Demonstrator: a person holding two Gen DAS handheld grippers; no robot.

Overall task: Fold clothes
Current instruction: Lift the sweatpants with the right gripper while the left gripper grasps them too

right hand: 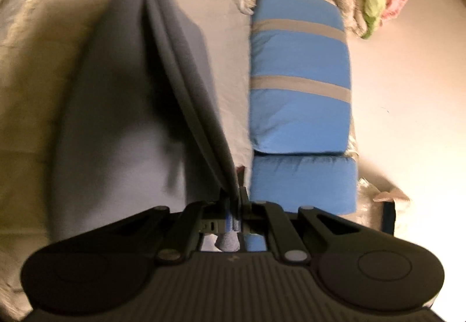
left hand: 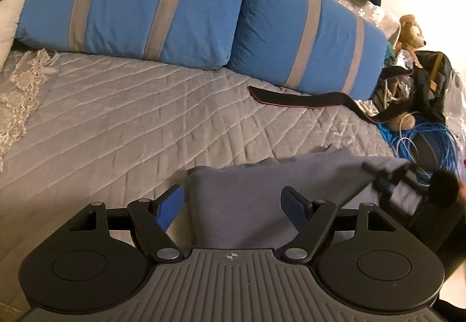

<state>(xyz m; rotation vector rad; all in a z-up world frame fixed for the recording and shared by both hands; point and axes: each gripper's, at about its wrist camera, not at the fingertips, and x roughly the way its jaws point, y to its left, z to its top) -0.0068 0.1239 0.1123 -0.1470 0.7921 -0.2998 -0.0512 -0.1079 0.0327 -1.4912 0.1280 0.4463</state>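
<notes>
**Grey garment pinched at one end and lifted; left tongs open over the other end**

Orientation. In the right wrist view the grey garment (right hand: 122, 106) runs lengthwise straight away from the right gripper (right hand: 233, 205), its long axis parallel to the row of blue cushions (right hand: 300, 95) beside it. The near end narrows into the gripper; the far end tapers to a rounded tip on the bedspread (right hand: 221, 31). One long edge is raised as a ridge, and the cloth slopes down from that ridge to the left. In the left wrist view the same garment (left hand: 247, 205) lies crosswise to the camera, reaching from between the left fingers toward the right gripper (left hand: 378, 179) at the right edge.

Appearance. Plain grey, soft, matte, no print seen. Along the raised edge two or more layers lie together, so it is doubled over. Surface is mostly smooth with a few shallow creases. The right view is motion-blurred, so seams cannot be made out.

Tongs. Right gripper: clenched on the garment's near end, a small tuft of grey cloth showing behind the pads. Left gripper (left hand: 233, 199): jaws wide apart, released; the cloth lies between and below the blue pads (left hand: 171, 205), which do not press it.

Location. The garment is on the quilted grey bedspread (left hand: 131, 118), at the near side, well apart from the cushions (left hand: 131, 1). A black strap (left hand: 291, 97) lies by the cushions.
</notes>
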